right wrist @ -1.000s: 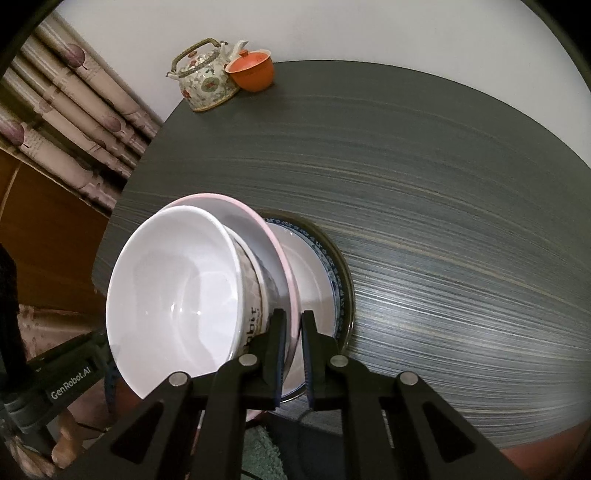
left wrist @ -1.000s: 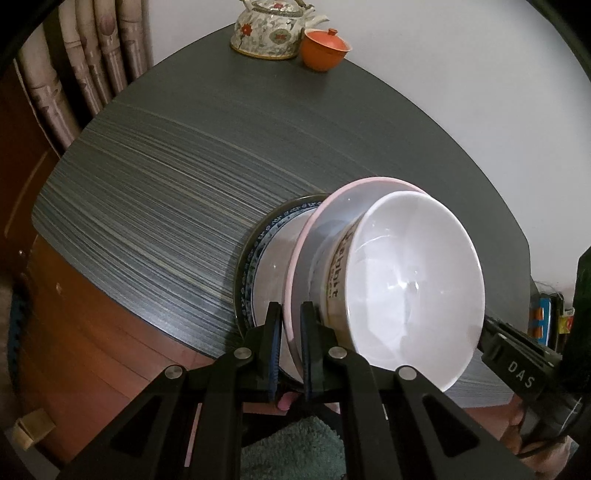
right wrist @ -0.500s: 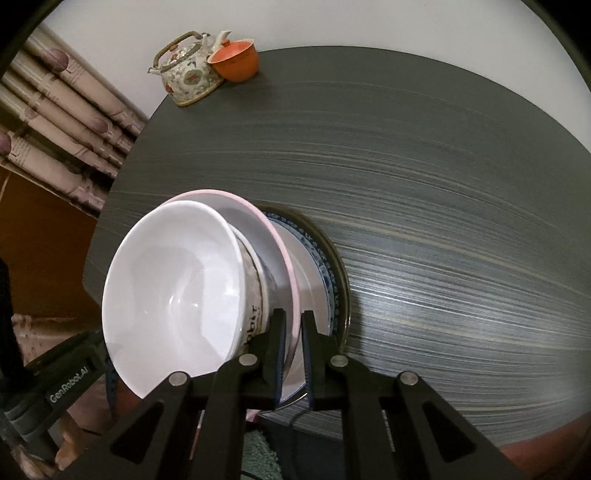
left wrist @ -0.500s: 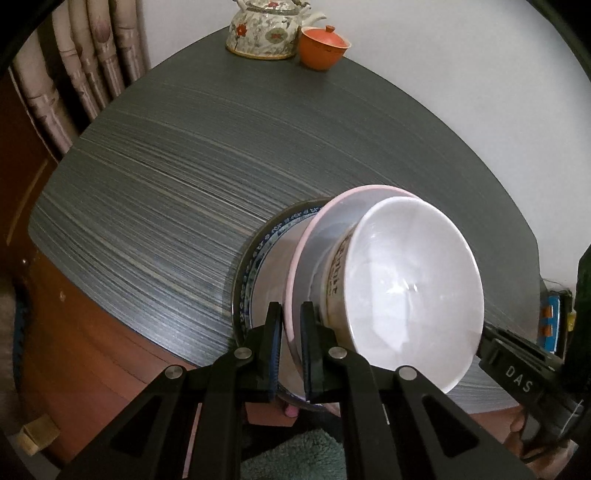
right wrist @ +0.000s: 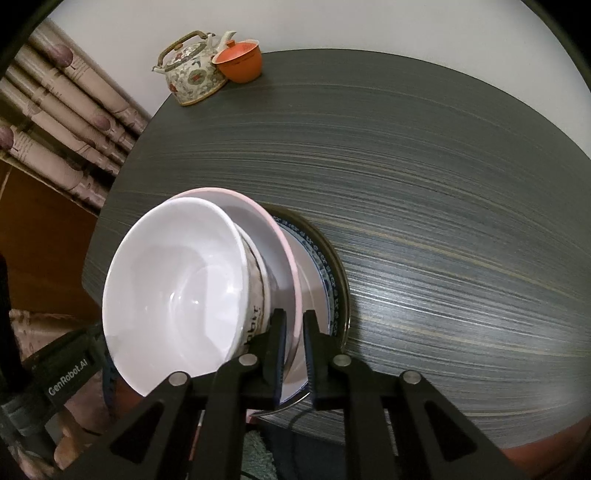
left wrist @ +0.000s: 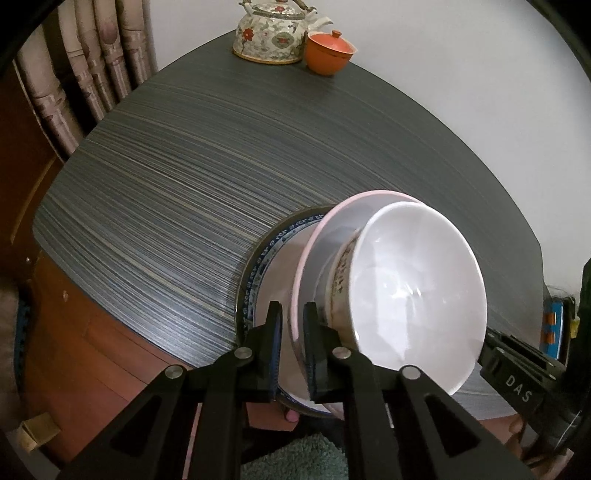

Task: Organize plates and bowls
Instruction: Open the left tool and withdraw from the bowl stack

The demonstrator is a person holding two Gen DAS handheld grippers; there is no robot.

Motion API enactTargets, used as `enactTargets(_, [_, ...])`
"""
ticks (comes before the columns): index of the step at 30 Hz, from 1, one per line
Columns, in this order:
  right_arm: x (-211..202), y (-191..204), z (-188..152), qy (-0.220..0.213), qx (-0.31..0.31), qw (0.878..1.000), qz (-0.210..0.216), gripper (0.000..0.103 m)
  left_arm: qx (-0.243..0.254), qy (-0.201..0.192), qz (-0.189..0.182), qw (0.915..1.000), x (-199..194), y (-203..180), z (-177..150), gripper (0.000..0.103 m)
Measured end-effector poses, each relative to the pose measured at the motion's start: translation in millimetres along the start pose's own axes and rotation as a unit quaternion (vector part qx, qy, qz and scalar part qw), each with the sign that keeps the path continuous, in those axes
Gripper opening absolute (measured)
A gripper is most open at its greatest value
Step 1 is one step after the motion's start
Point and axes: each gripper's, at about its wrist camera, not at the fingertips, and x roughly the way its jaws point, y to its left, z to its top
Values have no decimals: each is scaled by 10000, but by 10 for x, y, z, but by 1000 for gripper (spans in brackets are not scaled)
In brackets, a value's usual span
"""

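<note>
**Pink rim pinched from both sides**

Black left gripper (left wrist: 291, 325) and right gripper (right wrist: 294, 332) each clamped the pink plate (left wrist: 314, 243), white bowl (left wrist: 417, 295) stacked above, blue-patterned plate (right wrist: 328, 273) beneath. Only the left view showed a blue box (left wrist: 554, 325) at three o'clock.

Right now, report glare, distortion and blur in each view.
Left wrist view: soft glare inside the white bowl; fisheye bends the table edges; teapot sharp. Right wrist view: faint sheen inside the bowl; table bulges round; dark corners; gripper fingers slightly soft.
</note>
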Motion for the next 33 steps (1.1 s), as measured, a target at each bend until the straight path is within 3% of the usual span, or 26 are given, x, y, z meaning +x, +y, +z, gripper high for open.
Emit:
enactTargets(4, [-18, 8, -8, -46, -97, 9999, -135, 16, -64, -51, 73, 9999, -1, 52, -3, 27])
enactTargets(7, [-22, -21, -5, -47, -75, 9997, -216, 25, -50, -124, 143, 9998, -37, 96, -9, 36])
enactTargets(11, [-38, -86, -9, -67, -48, 9996, -266, 38, -32, -159, 190, 9997, -61, 103, -23, 38])
enactTargets(15, [-97, -155, -34, -163, -52, 9993, -330, 57, -41, -195, 220, 9996, -85, 119, -26, 46])
enactTargets(21, [-265, -252, -122, -372, -85, 9988, -308, 68, 18, -395, 232, 9989, -242, 119, -73, 60])
enactTargets(33, [-523, -266, -464, -595, -301, 9977, -149, 76, 444, -1163, 451, 9912, -683, -95, -343, 81])
